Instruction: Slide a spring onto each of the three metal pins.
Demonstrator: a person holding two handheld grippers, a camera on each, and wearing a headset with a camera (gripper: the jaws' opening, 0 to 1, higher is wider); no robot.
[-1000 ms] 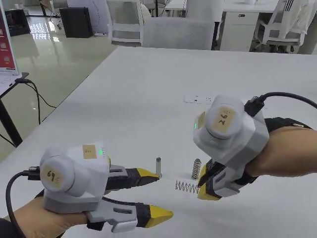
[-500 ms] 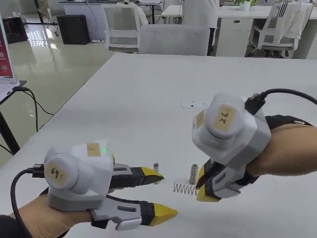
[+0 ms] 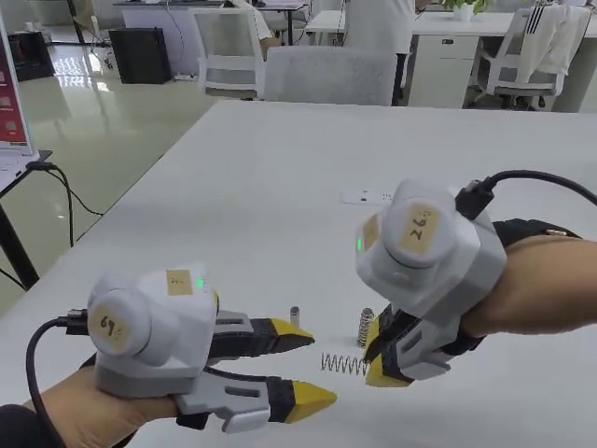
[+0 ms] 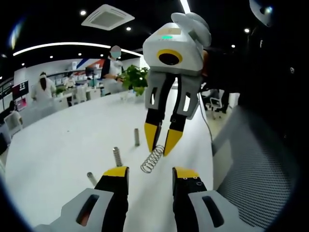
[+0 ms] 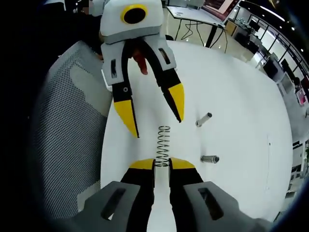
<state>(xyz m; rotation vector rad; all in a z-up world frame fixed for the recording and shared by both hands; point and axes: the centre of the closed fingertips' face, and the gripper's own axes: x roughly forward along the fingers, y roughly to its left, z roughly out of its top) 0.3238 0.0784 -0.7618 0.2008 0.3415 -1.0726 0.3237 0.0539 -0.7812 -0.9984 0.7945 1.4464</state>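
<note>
Thin silver wire spring (image 5: 163, 145) lies roughly level, one end pinched by the right gripper (image 5: 161, 164). The left gripper (image 4: 150, 170), jaws apart, faces the spring's free end. Just beside the spring stand a bare grey metal pin (image 3: 295, 315) and a spring-sleeved pin (image 3: 366, 327).

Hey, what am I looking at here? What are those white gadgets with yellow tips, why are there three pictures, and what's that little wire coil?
A person holds a tool in each hand, like tongs with two yellow-tipped jaws. One picture comes from a headset camera looking down. The two round ones come from cameras riding on the tools. On the white table stand small metal pins, among them a bare pin and a pin with a spring on it. The right hand-held gripper pinches a loose spring by one end. The left hand-held gripper is open and holds nothing.
</note>
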